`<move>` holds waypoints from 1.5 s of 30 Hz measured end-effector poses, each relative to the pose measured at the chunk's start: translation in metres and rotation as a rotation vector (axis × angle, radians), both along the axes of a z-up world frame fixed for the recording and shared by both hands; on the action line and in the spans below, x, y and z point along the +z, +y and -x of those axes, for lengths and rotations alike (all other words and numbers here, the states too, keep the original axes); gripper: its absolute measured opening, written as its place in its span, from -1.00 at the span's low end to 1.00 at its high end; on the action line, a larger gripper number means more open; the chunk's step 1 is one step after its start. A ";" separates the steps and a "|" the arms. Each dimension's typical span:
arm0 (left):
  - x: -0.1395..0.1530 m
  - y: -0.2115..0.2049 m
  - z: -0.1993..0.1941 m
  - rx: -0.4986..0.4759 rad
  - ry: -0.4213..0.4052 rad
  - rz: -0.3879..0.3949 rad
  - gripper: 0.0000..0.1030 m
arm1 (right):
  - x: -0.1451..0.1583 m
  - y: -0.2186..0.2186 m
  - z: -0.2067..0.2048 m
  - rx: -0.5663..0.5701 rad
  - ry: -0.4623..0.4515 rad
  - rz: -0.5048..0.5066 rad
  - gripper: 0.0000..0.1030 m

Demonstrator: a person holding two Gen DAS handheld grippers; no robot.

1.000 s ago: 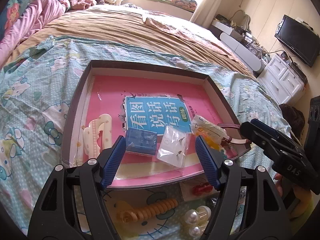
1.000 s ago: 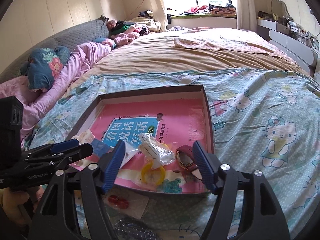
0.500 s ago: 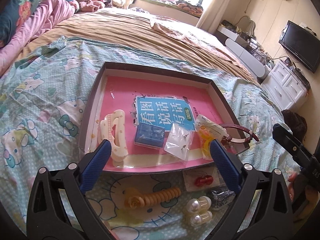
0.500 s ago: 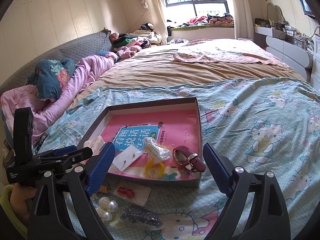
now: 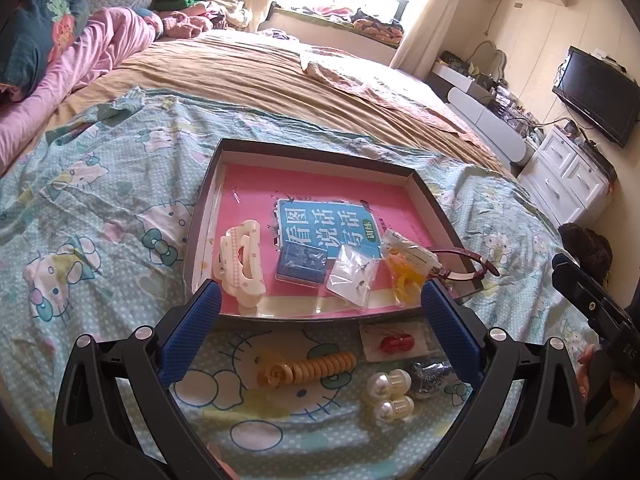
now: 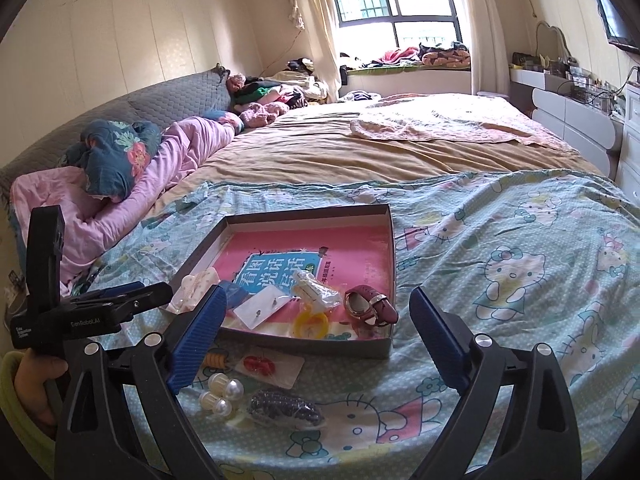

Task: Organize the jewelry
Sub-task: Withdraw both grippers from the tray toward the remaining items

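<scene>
A dark shallow box (image 5: 206, 216) (image 6: 390, 256) lies on the bed, a pink book inside. In it are a cream hair claw (image 5: 240, 266), a blue case (image 5: 300, 266), an earring bag (image 5: 352, 276), a yellow ring in a bag (image 5: 404, 272) and a maroon watch (image 6: 370, 304). In front of the box lie a yellow spiral hair tie (image 5: 306, 368), a red piece on a card (image 5: 394, 342) (image 6: 260, 364), pearl pieces (image 5: 390, 392) (image 6: 220, 394) and a dark beaded piece (image 6: 286, 410). My left gripper (image 5: 320, 338) and right gripper (image 6: 316, 338) hang open and empty above the loose pieces.
A Hello Kitty sheet (image 6: 512, 276) covers the near bed, a tan blanket (image 6: 360, 152) lies behind. Pink bedding and pillows (image 6: 120, 184) sit at left. White drawers (image 5: 568, 184) and a TV (image 5: 596, 92) stand at right.
Both grippers have pulled back and up from the box and opened wider. The loose pieces in front of the box have come into fuller view. No object has moved.
</scene>
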State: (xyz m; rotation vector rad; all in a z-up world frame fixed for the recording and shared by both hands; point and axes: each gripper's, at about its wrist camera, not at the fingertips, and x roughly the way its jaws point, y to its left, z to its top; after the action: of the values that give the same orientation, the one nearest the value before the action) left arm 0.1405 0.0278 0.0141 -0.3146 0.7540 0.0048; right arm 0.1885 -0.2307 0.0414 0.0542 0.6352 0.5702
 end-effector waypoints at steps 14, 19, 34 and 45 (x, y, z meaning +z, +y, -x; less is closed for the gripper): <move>0.002 -0.003 0.025 -0.004 0.003 -0.040 0.81 | 0.005 -0.004 0.020 0.018 -0.014 0.009 0.78; -0.002 -0.002 0.033 -0.001 0.014 -0.050 0.81 | 0.001 -0.004 0.027 0.028 -0.009 0.028 0.79; -0.015 -0.003 0.050 -0.023 0.061 -0.035 0.81 | -0.024 -0.001 0.038 0.061 0.037 0.106 0.79; -0.030 -0.008 0.052 -0.045 0.111 -0.020 0.81 | -0.058 0.013 0.040 0.097 0.082 0.204 0.79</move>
State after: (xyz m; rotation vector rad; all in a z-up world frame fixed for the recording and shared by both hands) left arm 0.0887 0.0199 -0.0156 -0.2803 0.8708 -0.0129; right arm 0.1482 -0.2180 -0.0170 -0.1460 0.7757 0.5962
